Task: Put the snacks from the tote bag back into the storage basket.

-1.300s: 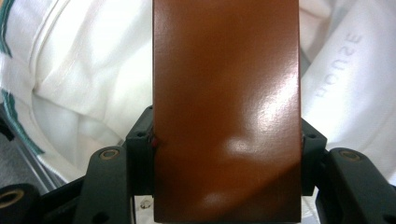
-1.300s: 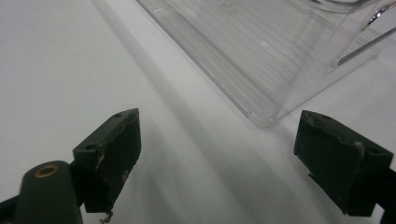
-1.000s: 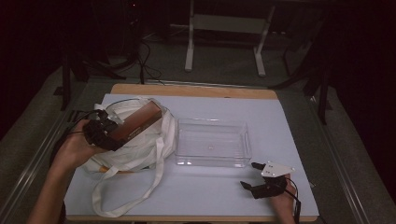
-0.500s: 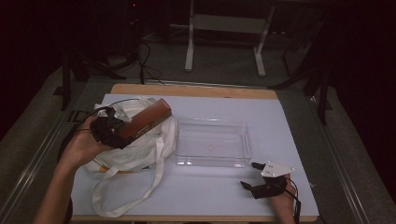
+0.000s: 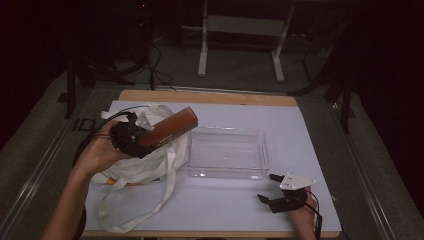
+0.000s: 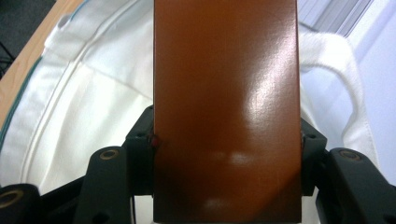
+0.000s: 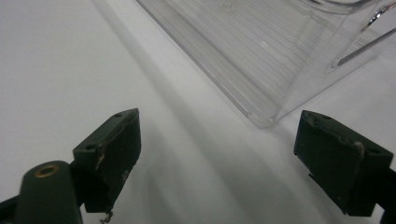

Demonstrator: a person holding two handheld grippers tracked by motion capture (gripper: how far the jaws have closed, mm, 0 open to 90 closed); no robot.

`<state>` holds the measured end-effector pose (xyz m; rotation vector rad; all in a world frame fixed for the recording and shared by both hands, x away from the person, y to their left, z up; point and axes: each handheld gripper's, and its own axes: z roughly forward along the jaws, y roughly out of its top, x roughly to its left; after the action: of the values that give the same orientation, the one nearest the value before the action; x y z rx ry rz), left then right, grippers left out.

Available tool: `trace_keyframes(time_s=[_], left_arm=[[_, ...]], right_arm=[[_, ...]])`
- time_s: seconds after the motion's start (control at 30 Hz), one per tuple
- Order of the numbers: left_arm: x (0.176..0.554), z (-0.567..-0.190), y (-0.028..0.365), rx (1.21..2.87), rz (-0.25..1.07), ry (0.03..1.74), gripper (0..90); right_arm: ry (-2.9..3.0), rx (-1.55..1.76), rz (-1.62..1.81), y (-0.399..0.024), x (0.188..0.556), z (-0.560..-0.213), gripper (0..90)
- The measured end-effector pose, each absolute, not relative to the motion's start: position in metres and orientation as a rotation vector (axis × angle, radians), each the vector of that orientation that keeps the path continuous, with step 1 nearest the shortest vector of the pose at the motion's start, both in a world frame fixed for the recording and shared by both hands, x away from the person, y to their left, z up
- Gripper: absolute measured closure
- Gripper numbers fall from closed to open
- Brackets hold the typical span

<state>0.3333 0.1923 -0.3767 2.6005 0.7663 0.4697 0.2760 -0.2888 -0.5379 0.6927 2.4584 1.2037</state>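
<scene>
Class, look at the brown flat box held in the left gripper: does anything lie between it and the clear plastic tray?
Nothing visible does. The brown flat box, clamped in the left gripper above the white cloth bag, points toward the clear plastic tray, whose inside looks unoccupied.

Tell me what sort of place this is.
Probably a lab or recording workspace: a table under a white sheet, a dark room with desk legs and loose cables on the floor behind.

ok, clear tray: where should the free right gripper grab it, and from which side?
Judging by shape, the near long wall of the clear tray, close to its right corner. The right gripper rests open on the table just in front, and the tray's thin upright rim fits between its jaws from above. The left gripper holds the brown box.
</scene>
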Motion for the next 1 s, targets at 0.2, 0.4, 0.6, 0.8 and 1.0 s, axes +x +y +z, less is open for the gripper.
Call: trace_keyframes(time_s=[0.2,0.4,0.6,0.8,1.0], left_arm=[[0.338,-0.374,0.181,2.598,0.458,0.728,43.3],[0.342,-0.373,0.172,2.616,0.457,0.685,43.3],[0.345,-0.37,0.163,2.614,0.438,0.651,43.3],[0.35,-0.368,0.154,2.624,0.431,0.626,43.3],[0.354,-0.366,0.148,2.627,0.426,0.601,43.3]], right_arm=[[2.458,0.69,1.203,-0.289,0.276,-0.538,14.8],[2.459,0.691,1.204,-0.289,0.276,-0.538,14.8],[2.459,0.689,1.204,-0.289,0.276,-0.538,14.8],[2.461,0.689,1.203,-0.289,0.276,-0.538,14.8],[2.462,0.69,1.203,-0.289,0.276,-0.538,14.8]])
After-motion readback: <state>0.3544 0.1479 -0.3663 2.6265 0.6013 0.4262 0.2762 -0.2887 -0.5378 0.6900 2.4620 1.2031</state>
